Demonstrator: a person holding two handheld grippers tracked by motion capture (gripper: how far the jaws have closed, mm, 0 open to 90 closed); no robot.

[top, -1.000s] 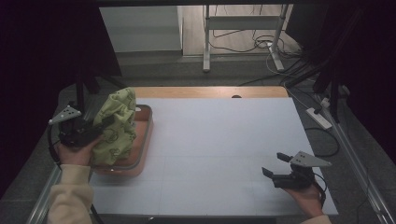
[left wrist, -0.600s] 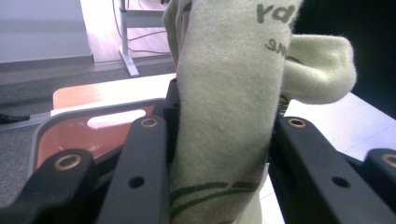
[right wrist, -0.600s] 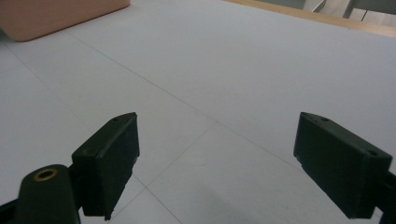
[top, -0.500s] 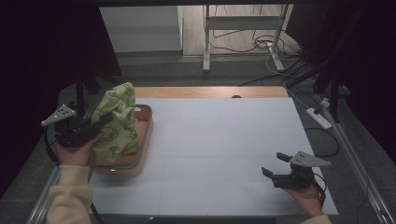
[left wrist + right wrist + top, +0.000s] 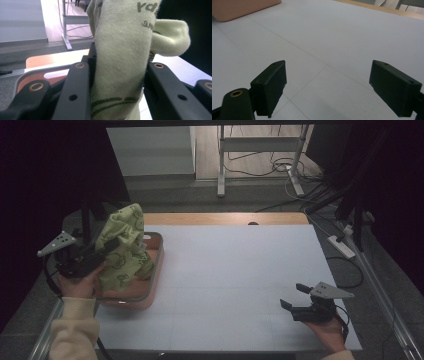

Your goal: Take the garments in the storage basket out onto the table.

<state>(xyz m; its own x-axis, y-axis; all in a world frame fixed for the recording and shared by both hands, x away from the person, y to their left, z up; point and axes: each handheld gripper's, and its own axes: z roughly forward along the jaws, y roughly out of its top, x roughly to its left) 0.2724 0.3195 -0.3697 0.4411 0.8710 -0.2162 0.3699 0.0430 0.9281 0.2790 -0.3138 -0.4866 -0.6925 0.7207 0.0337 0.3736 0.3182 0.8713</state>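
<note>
A pale green printed cloth (image 5: 122, 245) hangs lifted over an orange tray (image 5: 155, 275) at the table's left side. My left gripper (image 5: 107, 247) is shut on the cloth, and in the left gripper view the fabric (image 5: 120, 57) is bunched tight between both black jaws. The cloth's lower folds still reach down into the tray. At the front right, my right gripper (image 5: 295, 297) rests low over the white table top (image 5: 240, 270), its jaws wide apart with nothing between them; in the right gripper view the gripper (image 5: 327, 87) looks across bare table.
The tray's corner (image 5: 242, 7) lies far ahead of the right gripper. A wooden strip (image 5: 225, 218) edges the table's far side. A power strip (image 5: 341, 247) and cables lie off the right edge; a desk frame (image 5: 220, 170) stands beyond.
My left gripper has drawn slightly left and up with the cloth, lifting more of it out of the tray. The right gripper has stayed put.
</note>
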